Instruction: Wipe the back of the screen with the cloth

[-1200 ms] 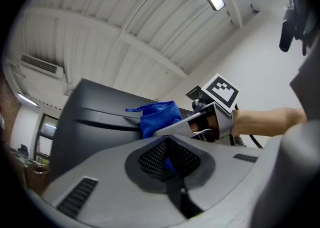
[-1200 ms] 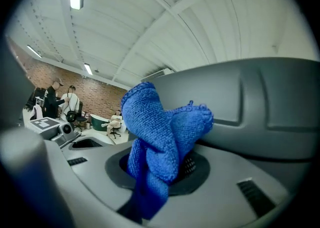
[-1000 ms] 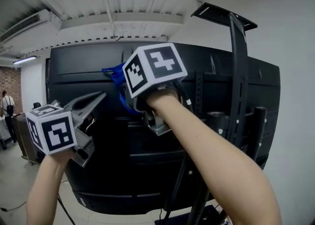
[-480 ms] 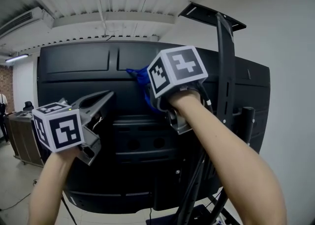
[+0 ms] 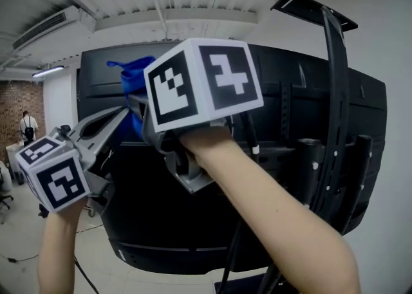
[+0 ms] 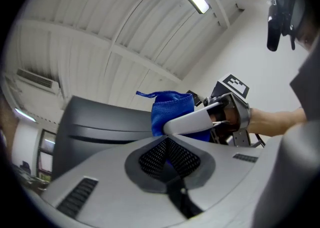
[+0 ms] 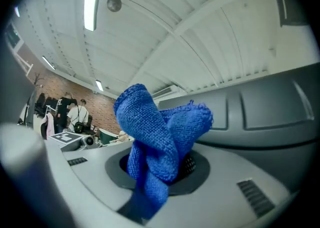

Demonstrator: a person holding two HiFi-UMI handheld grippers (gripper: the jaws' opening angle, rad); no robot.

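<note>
shifted left, right gripper [image 7: 159, 168] clamps cloth [image 7: 161, 124] near screen [image 5: 290, 106] (left gripper [image 6: 168, 156] closed, stand [image 5: 335, 93] rightward).

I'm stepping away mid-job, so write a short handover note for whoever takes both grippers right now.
Right gripper: shut on the blue cloth, raised at the upper left of the screen back; contact unclear.
Left gripper: shut, empty, held lower left of the right one.
Done: nothing shows how much is already wiped.
Left: probably wipe across the whole back, working around the stand.
</note>
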